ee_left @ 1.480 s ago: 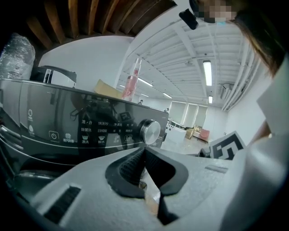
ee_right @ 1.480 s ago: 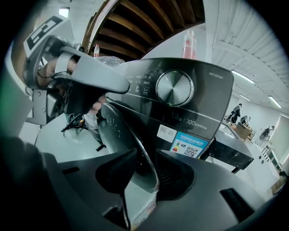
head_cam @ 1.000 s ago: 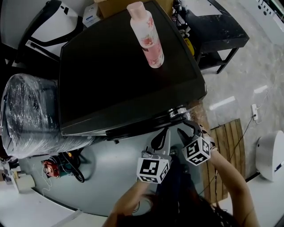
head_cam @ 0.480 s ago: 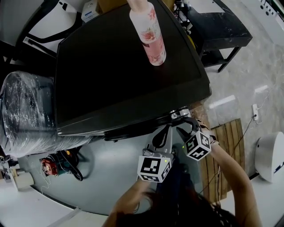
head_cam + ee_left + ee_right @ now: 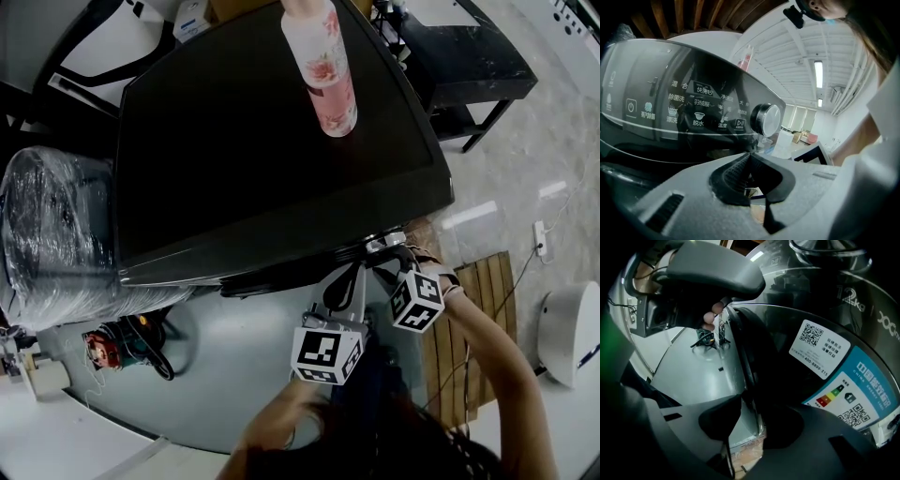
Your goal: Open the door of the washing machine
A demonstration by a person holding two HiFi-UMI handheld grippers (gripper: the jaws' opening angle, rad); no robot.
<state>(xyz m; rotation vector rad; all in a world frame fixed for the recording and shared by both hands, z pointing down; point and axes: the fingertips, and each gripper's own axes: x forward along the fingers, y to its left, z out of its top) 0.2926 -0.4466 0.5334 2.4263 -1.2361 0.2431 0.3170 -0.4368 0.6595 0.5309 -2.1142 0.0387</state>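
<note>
- The washing machine's door (image 5: 787, 380) fills the right side of the right gripper view: dark glass with stickers on it. Its pale rim (image 5: 740, 376) runs up and away from the claw in a slight curve.
- The right claw (image 5: 751, 420) is wide and closing, with that rim standing between its jaws. The pads seem not to press on it yet, though the view is too dark to be sure.
- The left claw (image 5: 750, 155) is closed on nothing and points at the control panel (image 5: 693, 108), near the knob (image 5: 766, 119).
- The right hand is the nearer to the door. I judge the pull should go outward across the rim, not along it.
</note>
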